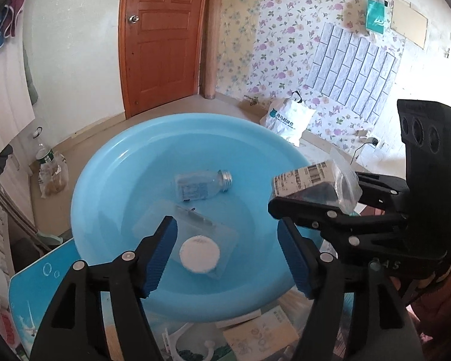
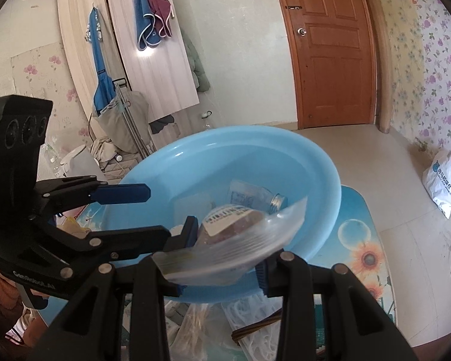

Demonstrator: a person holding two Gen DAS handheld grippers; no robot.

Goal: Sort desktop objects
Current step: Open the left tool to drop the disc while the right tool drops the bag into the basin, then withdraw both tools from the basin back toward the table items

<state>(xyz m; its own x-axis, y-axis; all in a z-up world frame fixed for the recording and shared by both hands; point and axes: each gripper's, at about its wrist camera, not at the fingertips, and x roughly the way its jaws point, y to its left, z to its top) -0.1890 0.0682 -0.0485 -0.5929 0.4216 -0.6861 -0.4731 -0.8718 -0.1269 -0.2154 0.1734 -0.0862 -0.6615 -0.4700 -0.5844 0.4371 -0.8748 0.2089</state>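
Partly sorted, by the look of it: clear bottle (image 1: 202, 186) and packaged white disc (image 1: 199, 254) already lying in the blue basin (image 1: 111, 162). Right gripper (image 2: 222, 266) clamped on a labelled zip bag (image 2: 240, 234) above the basin's near right rim, not yet dropped. Left gripper (image 1: 228, 254) parted, empty. Hooks and papers left on the near table.

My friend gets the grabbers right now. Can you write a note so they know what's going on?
Left gripper: open, nothing between its fingers, over the blue basin.
Right gripper: shut on a clear zip bag with a labelled dark packet inside, held above the basin's near edge.
Already in the basin: a small clear bottle on its side and a flat clear pouch with a white round disc.
Left to do: let the bag go into the basin, then sort the white hooks and paper booklet lying on the table in front of it.
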